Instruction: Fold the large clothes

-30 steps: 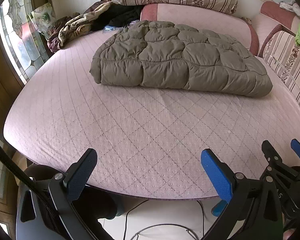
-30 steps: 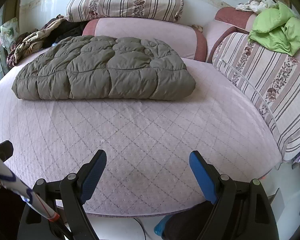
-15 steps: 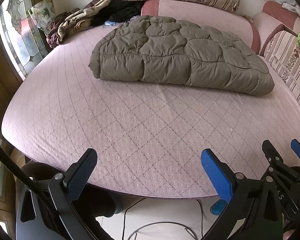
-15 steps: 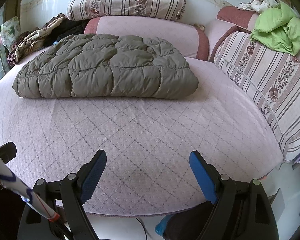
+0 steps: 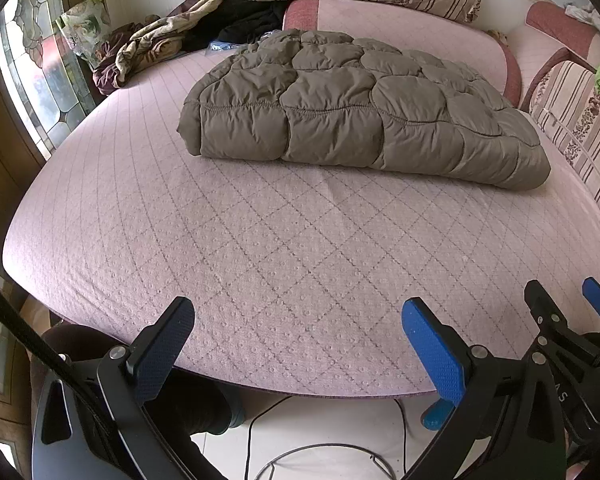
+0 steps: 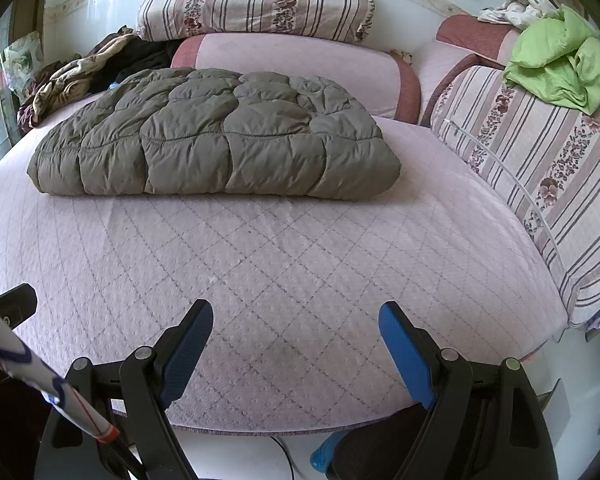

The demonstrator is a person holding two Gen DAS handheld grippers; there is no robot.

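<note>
A puffy olive-grey quilted jacket (image 5: 352, 108) (image 6: 220, 140) lies folded into a thick rectangle on the far half of a pink quilted bed (image 5: 284, 248) (image 6: 284, 256). My left gripper (image 5: 298, 344) is open over the bed's near edge, well short of the jacket, with nothing between its fingers. My right gripper (image 6: 296, 344) is open too, also above the near edge and empty. In the left wrist view the right gripper (image 5: 560, 312) shows at the lower right.
Striped pillows (image 6: 256, 0) and pink bolsters (image 6: 300, 60) line the headboard. A heap of dark and patterned clothes (image 5: 172, 40) sits at the back left, by a stained-glass window (image 5: 32, 64). A green garment (image 6: 560, 64) lies on the striped cushion (image 6: 540, 160) at right. Cable on the floor (image 5: 260, 432) below.
Both views now look down on the bed a little more, so the jacket sits lower in frame. Both grippers stayed open and empty; the jacket has not moved.
</note>
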